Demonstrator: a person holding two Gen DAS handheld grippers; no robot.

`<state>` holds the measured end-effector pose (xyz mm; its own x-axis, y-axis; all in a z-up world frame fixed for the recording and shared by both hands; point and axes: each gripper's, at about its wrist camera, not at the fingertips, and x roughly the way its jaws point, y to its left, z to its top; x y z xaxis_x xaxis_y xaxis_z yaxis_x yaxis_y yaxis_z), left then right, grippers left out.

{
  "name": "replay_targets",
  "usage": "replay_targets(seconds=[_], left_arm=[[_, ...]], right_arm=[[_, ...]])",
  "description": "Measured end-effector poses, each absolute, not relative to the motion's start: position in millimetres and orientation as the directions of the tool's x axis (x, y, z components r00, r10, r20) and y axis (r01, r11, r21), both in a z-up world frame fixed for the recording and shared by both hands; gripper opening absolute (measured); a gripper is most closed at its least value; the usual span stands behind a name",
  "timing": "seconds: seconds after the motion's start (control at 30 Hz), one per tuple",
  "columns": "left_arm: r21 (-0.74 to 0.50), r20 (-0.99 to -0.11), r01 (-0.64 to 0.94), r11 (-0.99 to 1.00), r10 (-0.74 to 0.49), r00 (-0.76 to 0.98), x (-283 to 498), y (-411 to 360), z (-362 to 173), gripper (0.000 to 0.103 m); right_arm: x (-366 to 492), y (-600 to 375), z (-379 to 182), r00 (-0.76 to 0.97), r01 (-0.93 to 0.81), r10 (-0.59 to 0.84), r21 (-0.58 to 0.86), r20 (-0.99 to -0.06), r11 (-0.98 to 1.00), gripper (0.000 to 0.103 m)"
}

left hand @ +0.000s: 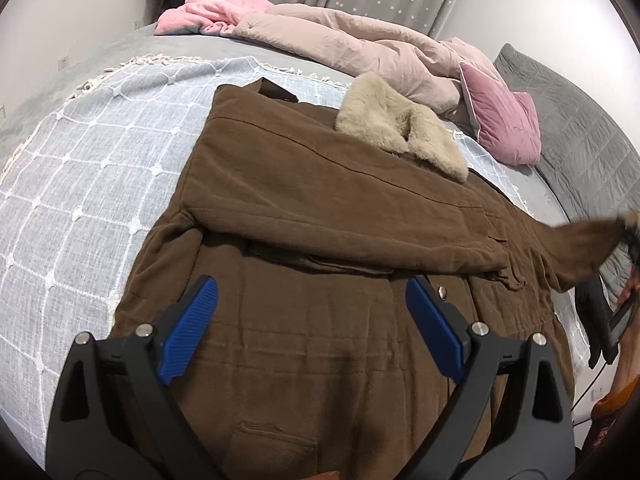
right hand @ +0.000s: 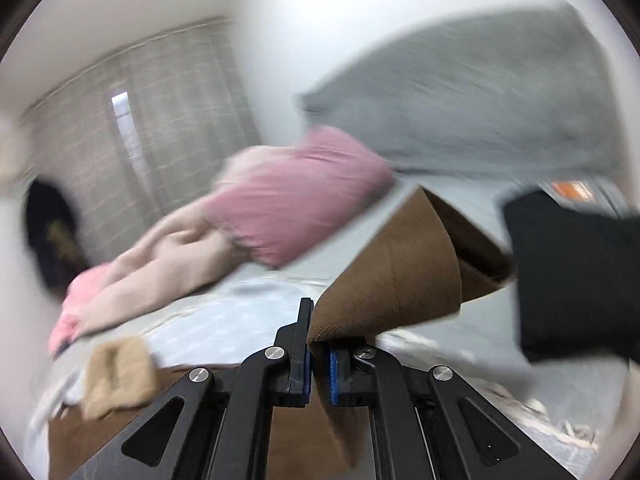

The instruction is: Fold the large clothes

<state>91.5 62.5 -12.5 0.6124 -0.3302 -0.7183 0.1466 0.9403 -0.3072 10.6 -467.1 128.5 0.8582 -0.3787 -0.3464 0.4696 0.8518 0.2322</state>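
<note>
coat: brown coat (left hand: 320, 208) spread on the checked throw (left hand: 80, 184) on the bed, fur collar (left hand: 404, 132) at the far end
done: I see one sleeve (left hand: 328, 216) already folded across the body
right gripper (right hand: 318, 344): clamped on the other sleeve's cuff (right hand: 384, 280), lifted clear; view blurred, so grip depth probably shallow
left gripper (left hand: 312, 320): jaws wide, nothing held, hovering over the coat's lower half
left to do: lay the second sleeve over, then fold the body

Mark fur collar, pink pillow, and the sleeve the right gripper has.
fur collar (left hand: 404, 128), left wrist view, middle of the fluffy beige pile.
pink pillow (left hand: 500, 120), left wrist view, centre of its face.
sleeve (right hand: 392, 272), right wrist view, brown cloth just above the right gripper (right hand: 317, 360), shut on it.
</note>
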Motion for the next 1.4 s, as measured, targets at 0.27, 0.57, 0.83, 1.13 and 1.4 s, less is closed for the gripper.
replay_targets(seconds=[0.27,0.57,0.83,1.13,1.4], left_arm=[[-0.340,-0.714,0.134,0.931,-0.348,0.608,96,65,-12,0.095],[-0.335,-0.710,0.128,0.933,-0.340,0.617,98,64,-11,0.095],[-0.331,-0.703,0.244,0.912,-0.411,0.581,114,30,-3,0.094],[-0.363,-0.816,0.235,0.902,-0.429,0.386,192,-54,-42,0.067],[-0.440,-0.708,0.221,0.870,-0.488,0.511,197,-57,-12,0.006]], right_arm=[[77,-286,139,0.921,0.082,-0.049,0.069,-0.386,0.994,0.006],[150,-156,5,0.553,-0.274,0.389,0.280,-0.737,0.920,0.045],[122,-230,43,0.671,-0.150,0.359,0.356,-0.649,0.922,0.058],[103,-342,44,0.743,0.083,0.228,0.424,-0.629,0.902,0.060],[84,-433,49,0.803,0.229,0.144,0.521,-0.579,0.822,0.060]])
